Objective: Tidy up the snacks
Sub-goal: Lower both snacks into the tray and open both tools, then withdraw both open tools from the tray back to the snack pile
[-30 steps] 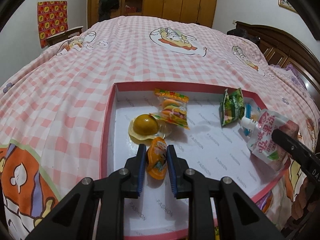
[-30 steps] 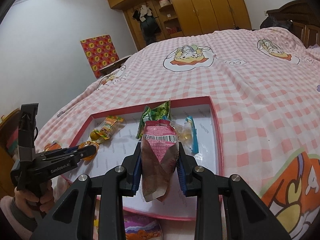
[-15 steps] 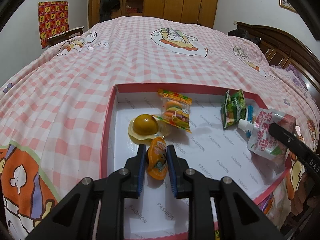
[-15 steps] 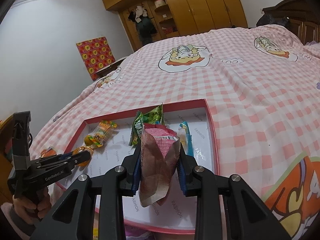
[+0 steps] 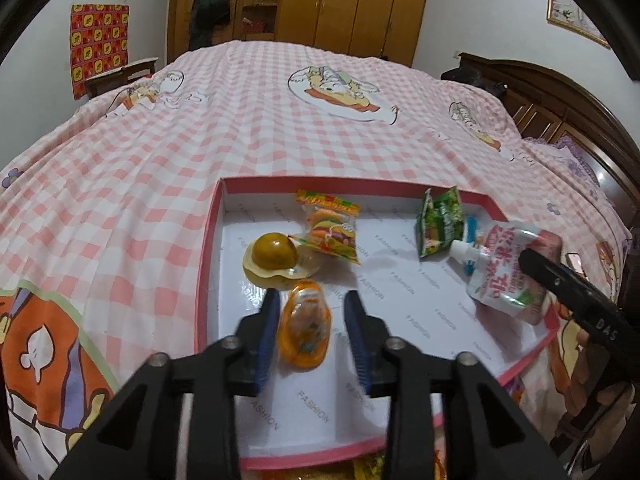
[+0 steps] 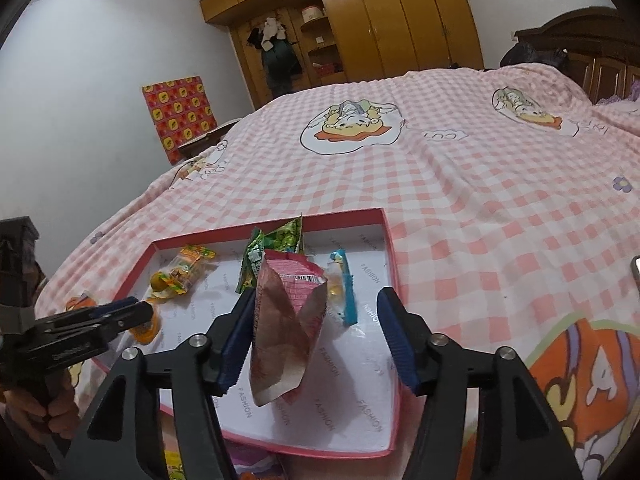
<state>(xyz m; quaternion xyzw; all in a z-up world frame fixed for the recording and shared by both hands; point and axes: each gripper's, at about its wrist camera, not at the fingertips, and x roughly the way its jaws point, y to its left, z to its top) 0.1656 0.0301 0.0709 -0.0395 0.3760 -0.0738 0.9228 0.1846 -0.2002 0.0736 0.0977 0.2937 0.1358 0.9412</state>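
Left wrist view, left claw (image 5: 312, 322): released, its blue-padded fingers spread with a gap on each side of the orange jelly cup (image 5: 305, 332); no pad touches it.
Orange jelly cup: lies on the white floor of the tray (image 5: 206, 280), near the tray's left wall, just on the near side of the round brown pudding (image 5: 274, 251).
Round brown pudding: sits on its pale lid sheet, touching the lower corner of the burger gummy packet (image 5: 333, 229).
Burger gummy packet: lies towards the far wall of the tray, slightly tilted.
Green snack bag (image 5: 439, 222): at the far right corner of the tray, beside the white cap of the pink drink pouch (image 5: 505, 270).
Right wrist view, right claw (image 6: 320, 336): released, fingers wide apart; the pink drink pouch stands between them, leaning against the left finger (image 6: 238, 340) and clear of the right one.
Pink drink pouch: in the right part of the tray, its crumpled end towards the camera, barcode end towards the green snack bag.
Blue-edged candy wrapper (image 6: 342, 290): lies just right of the pouch, on the tray floor.
Tray: pink rim, white floor printed with "FASHION", resting on the bed (image 6: 480, 184).
Bed: covered in a pink checked sheet with cartoon prints.
Beyond: wooden wardrobe (image 6: 384, 20) against the far wall; a red and yellow patterned panel (image 6: 180, 116) on the left wall.
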